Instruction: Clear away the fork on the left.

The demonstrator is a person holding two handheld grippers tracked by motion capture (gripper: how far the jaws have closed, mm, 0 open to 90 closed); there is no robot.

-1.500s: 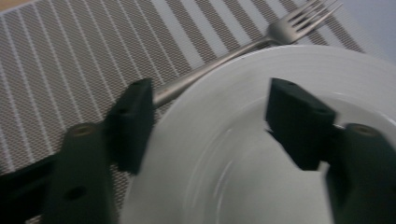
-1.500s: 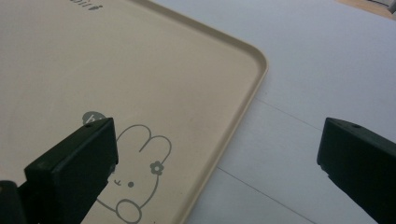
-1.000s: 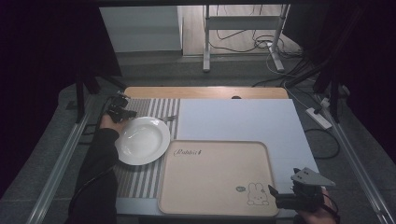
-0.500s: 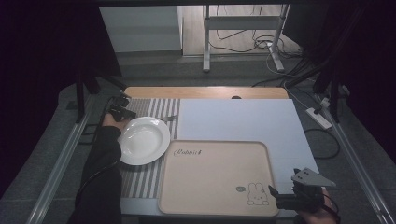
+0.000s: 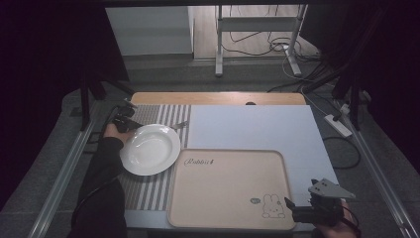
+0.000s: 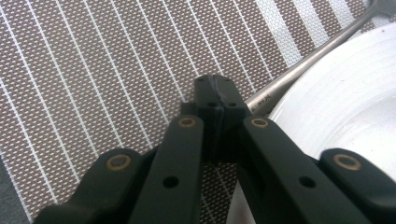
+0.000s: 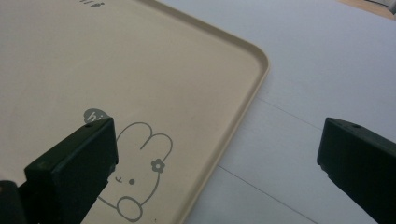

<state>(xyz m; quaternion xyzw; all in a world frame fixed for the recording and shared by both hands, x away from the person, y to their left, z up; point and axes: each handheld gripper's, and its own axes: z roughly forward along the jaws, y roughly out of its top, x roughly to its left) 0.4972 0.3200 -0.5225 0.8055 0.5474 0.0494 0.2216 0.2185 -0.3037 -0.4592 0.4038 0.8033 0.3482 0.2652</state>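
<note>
A white plate [image 5: 150, 148] rests on a striped placemat [image 5: 148, 191] at the left of the table. A metal utensil [image 5: 181, 124] lies with its handle [image 6: 317, 51] running under the plate's far rim [image 6: 345, 107]. My left gripper [image 5: 131, 124] sits low over the mat at the plate's far left edge. Its jaws [image 6: 215, 86] are shut together, and the end of the handle disappears right behind the tip of one jaw. My right gripper [image 5: 299, 201] stands open at the near right corner of a beige rabbit tray [image 5: 228, 188], one jaw over the tray [image 7: 140, 70], the other over the white mat [image 7: 327, 70].
A large white mat [image 5: 247, 126] covers the table's middle and right. The wooden table edge [image 5: 218, 97] runs along the back. Metal rails flank both sides, and a power strip [image 5: 338, 125] lies on the floor at the right.
</note>
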